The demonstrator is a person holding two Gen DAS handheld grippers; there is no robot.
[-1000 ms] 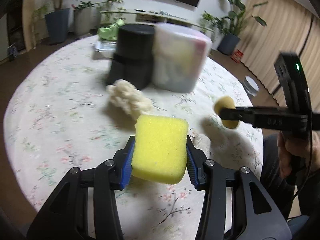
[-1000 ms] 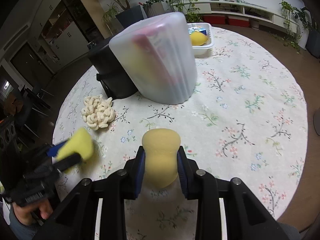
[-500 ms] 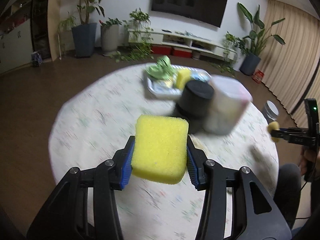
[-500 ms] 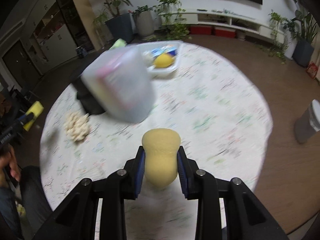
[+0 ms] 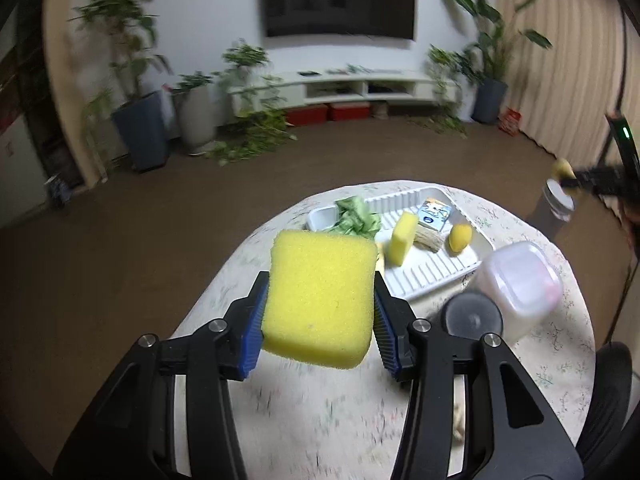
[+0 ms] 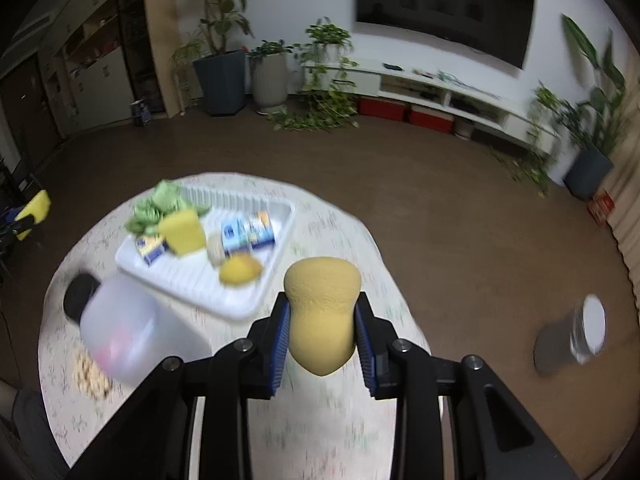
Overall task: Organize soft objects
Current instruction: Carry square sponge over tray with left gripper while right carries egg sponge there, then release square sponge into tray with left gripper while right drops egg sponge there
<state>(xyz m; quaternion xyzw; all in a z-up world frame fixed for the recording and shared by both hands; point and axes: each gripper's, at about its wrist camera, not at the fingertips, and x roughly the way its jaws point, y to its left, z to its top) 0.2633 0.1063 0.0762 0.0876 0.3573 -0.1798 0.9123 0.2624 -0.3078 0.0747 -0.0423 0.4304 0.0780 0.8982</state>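
A square bright-yellow foam sponge [image 5: 320,300] sits clamped between the blue pads of the left gripper [image 5: 318,316], held in the air above the near side of the round table with a floral cloth [image 5: 560,332]. The right gripper [image 6: 322,332] is likewise closed on a tan, pear-shaped makeup sponge [image 6: 322,312], pinched at its waist above the table's near edge. Toward the table's far edge lies a white ribbed plastic tray [image 6: 240,300] holding a smaller yellow sponge [image 6: 182,230], a lemon-yellow rounded sponge [image 6: 240,270], a crumpled green cloth [image 6: 158,204] and small blue-and-white packets [image 6: 248,232]. Just beside the tray's near side stand a frosted translucent plastic container [image 6: 120,338] and a black cylinder [image 6: 80,294].
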